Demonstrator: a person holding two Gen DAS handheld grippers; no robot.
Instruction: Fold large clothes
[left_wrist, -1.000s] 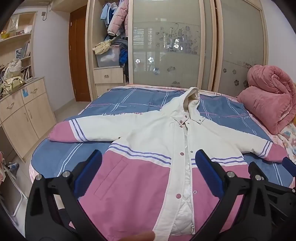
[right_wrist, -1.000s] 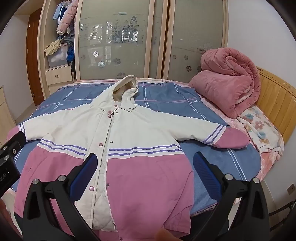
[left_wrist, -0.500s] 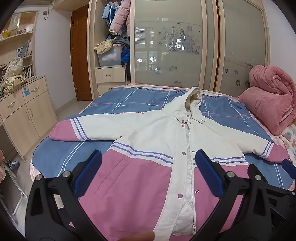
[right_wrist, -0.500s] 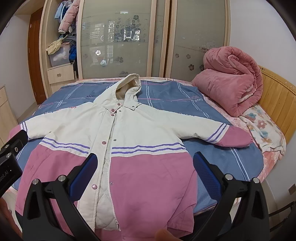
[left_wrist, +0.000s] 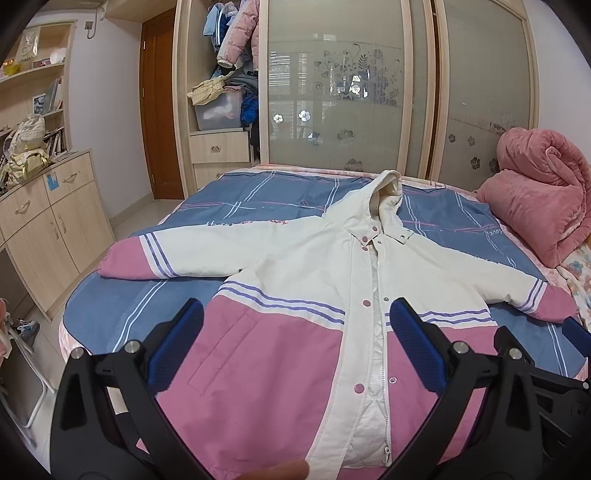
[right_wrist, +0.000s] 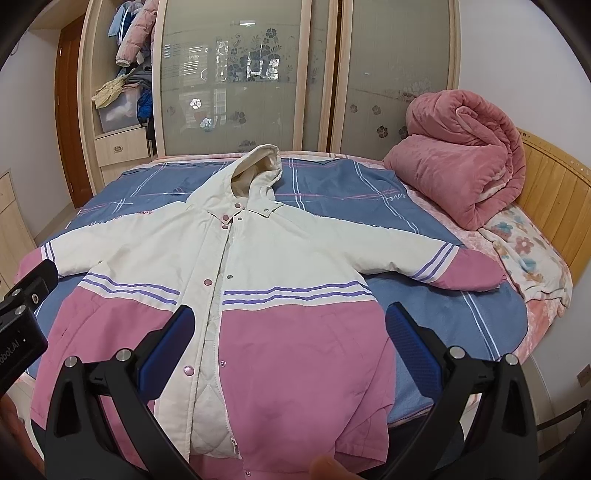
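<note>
Left wrist: left gripper fingers apart, empty | right gripper likewise | jacket hem cut off

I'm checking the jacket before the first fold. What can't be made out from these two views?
- Jacket hem: both views, covered by the open left hand-held gripper and right hand-held gripper and cut off by the bottom edge.
- Jacket's back: lies face down on the bed.
- Hood lining: too small in either view.
</note>
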